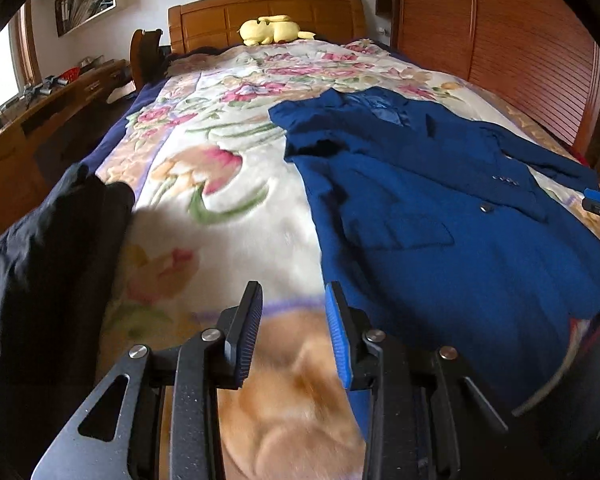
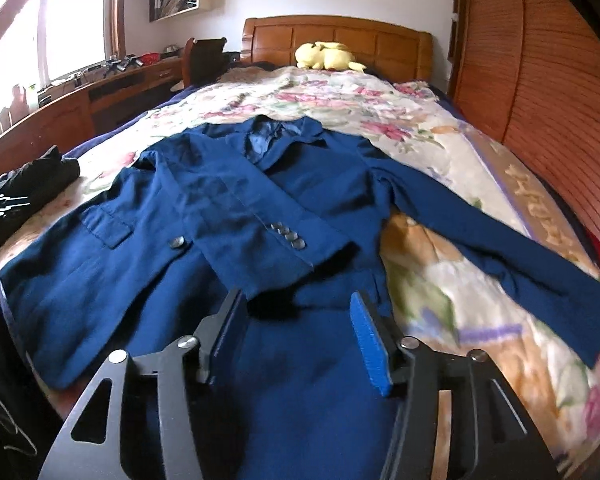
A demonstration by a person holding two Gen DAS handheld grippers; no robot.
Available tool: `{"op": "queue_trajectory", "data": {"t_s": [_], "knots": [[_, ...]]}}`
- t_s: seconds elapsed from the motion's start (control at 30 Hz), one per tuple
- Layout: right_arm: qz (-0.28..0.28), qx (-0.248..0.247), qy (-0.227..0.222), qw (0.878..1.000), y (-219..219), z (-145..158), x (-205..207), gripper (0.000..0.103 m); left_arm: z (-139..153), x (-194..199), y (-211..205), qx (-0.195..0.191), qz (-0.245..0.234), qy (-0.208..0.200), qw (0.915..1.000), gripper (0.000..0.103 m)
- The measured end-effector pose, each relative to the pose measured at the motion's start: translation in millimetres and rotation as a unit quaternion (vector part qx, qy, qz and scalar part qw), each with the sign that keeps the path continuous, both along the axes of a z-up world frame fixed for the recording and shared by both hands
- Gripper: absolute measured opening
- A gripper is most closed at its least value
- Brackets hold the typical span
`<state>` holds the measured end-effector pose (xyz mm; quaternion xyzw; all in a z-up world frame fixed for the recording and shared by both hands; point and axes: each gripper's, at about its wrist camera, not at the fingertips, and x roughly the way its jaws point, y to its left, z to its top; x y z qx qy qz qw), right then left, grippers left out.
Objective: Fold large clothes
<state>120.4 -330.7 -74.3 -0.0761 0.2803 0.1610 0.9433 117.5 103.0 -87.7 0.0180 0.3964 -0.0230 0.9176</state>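
Blue jacket (image 2: 260,216), spread front-up on the floral blanket (image 1: 228,184) of the bed, collar toward the wooden headboard (image 2: 336,40) and hem toward you. Seen along your right gripper (image 2: 300,332), the jacket fills the space ahead of the fingers: one sleeve is folded across the chest, its cuff with four small buttons (image 2: 287,237) lying just beyond the fingertips, while the other sleeve stretches out flat to the right of the fingers across the blanket. A flap pocket and a single front button sit ahead and to the left of the fingers. The right fingers (image 2: 370,340) stand apart above the lower front of the jacket, with no cloth pinched between them.

Seen along your left gripper (image 1: 294,320), the jacket lies ahead and to the right of the fingers, its near edge passing just beside the blue-padded finger. The left fingers (image 1: 246,332) are parted by a moderate gap and grip nothing; bare blanket shows between them. A dark garment (image 1: 48,248) lies bunched at the bed's edge to the left of these fingers. Far beyond both grippers, a yellow plush toy (image 1: 270,30) rests against the headboard. The tip of your right gripper shows at the far right edge of the left view.
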Motion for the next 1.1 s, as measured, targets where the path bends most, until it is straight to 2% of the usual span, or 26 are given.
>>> {"op": "queue_trajectory", "data": {"t_s": [0.17, 0.4, 0.53, 0.8, 0.9, 1.1], "knots": [[-0.021, 0.006, 0.025, 0.999, -23.9, -6.6, -13.6, 0.058, -6.2, -22.7, -8.0, -0.019, 0.000, 0.000, 0.9998, 0.033], [-0.048, 0.008, 0.062, 0.997, -49.1, -18.4, -18.8, 0.058, -17.0, -41.7, -24.7, -0.022, -0.020, 0.007, 0.9995, 0.033], [-0.058, 0.008, 0.075, 0.996, -52.7, -22.1, -21.3, 0.058, -24.8, -40.8, -31.2, -0.018, -0.033, 0.022, 0.9990, 0.034], [-0.043, -0.007, 0.093, 0.995, -40.6, -35.7, -22.0, 0.058, -29.9, -50.0, -28.9, -0.022, -0.030, 0.031, 0.9988, 0.034], [-0.042, -0.018, 0.093, 0.995, -38.6, -39.3, -20.3, 0.058, -32.3, -54.1, -26.4, -0.031, -0.026, 0.031, 0.9987, 0.034], [-0.042, -0.007, 0.096, 0.994, -37.6, -43.4, -18.3, 0.058, -36.3, -58.6, -28.3, -0.053, -0.023, 0.033, 0.9978, 0.034]]}}
